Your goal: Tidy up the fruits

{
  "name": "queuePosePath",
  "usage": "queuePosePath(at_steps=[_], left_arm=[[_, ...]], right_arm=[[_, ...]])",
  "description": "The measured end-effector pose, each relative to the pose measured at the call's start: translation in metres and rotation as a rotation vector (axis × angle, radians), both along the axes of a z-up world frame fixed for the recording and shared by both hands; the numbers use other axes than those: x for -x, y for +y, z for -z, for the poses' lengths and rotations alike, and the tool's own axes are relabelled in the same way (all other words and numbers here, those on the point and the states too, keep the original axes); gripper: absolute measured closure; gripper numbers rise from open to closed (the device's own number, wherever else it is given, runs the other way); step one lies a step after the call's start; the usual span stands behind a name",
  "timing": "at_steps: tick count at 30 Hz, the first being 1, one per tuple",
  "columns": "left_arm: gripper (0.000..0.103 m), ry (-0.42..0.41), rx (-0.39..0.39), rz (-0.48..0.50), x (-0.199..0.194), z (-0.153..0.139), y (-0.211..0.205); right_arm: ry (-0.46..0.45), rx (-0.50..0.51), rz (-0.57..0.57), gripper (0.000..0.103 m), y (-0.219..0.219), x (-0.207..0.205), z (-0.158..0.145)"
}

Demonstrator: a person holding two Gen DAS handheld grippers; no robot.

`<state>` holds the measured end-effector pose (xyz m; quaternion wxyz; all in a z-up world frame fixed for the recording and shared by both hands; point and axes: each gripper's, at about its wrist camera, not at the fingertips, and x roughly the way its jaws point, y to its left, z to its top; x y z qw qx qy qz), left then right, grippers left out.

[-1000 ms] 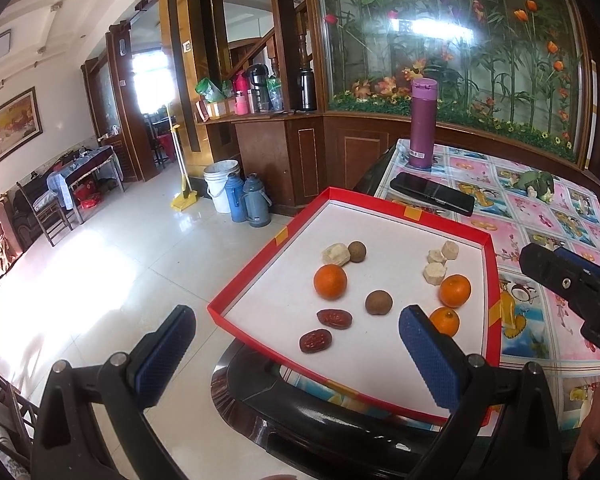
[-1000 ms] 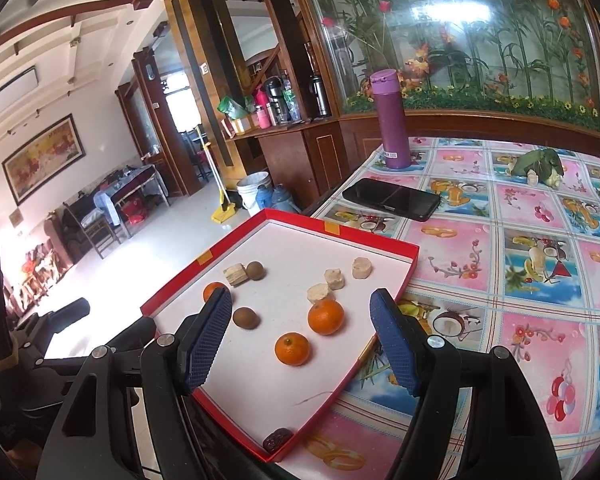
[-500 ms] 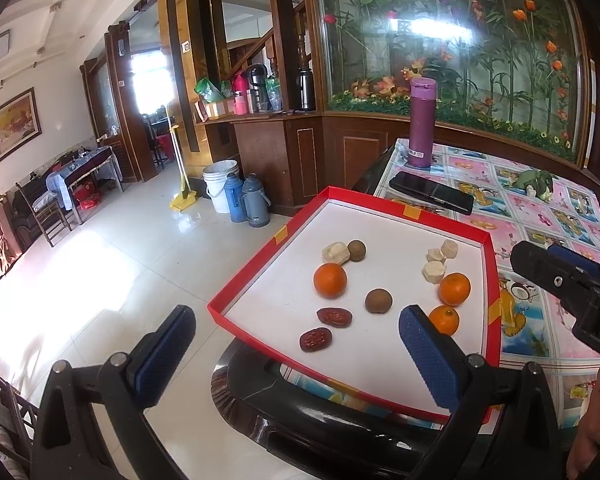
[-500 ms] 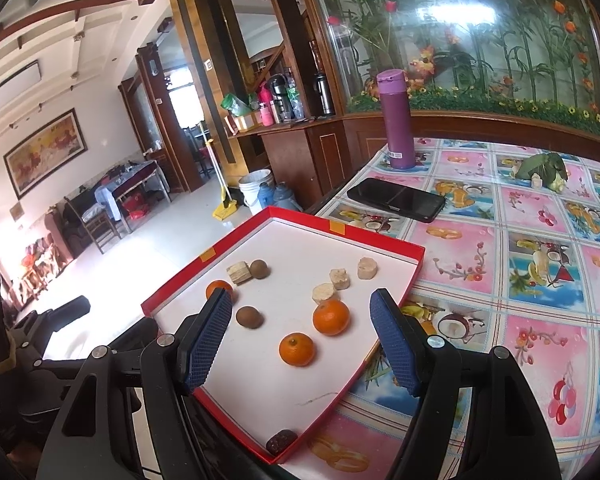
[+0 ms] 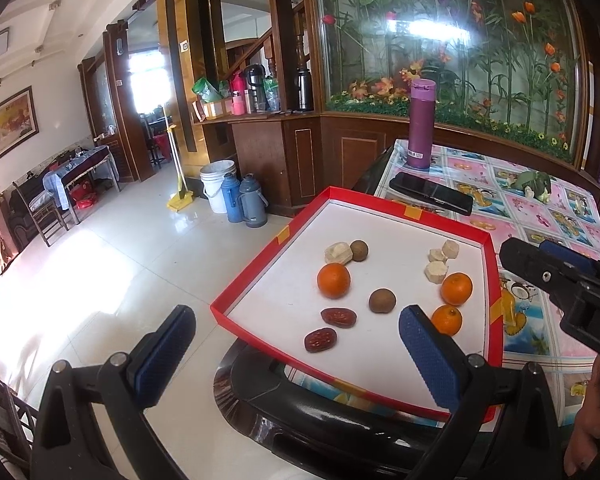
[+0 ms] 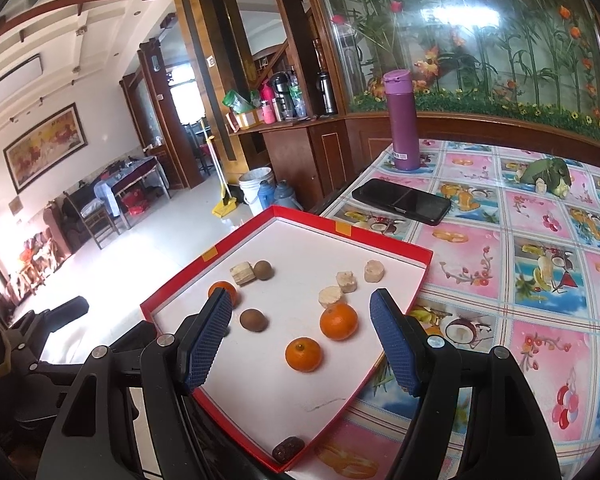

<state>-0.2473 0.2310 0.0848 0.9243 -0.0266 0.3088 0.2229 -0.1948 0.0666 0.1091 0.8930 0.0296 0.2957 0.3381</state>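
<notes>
Red tray point(image 5: 247, 289) of fruit, left claw point(image 5: 296, 344) wide, right claw point(image 6: 302, 338) wide, empty.

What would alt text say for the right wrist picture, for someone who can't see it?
A shallow red tray on a table with a patterned cloth holds three oranges, brown round fruits, pale chunks and a dark date. The right tool hovers open over it, holding nothing. Behind lie a black phone and a purple bottle.

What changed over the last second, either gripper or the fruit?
The right gripper eased slightly forward over the red tray. Nothing was gripped or released. The left gripper stayed put, both stayed open and empty, and the oranges, dates and other pieces did not move.
</notes>
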Motion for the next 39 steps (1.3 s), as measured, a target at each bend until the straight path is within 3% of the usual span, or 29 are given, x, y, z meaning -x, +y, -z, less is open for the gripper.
queuePosePath(at_steps=[39], left_arm=[[0.0,0.01,0.041,0.029,0.004,0.003,0.036]], right_arm=[[-0.021,0.02,0.009,0.032,0.04,0.0,-0.003]])
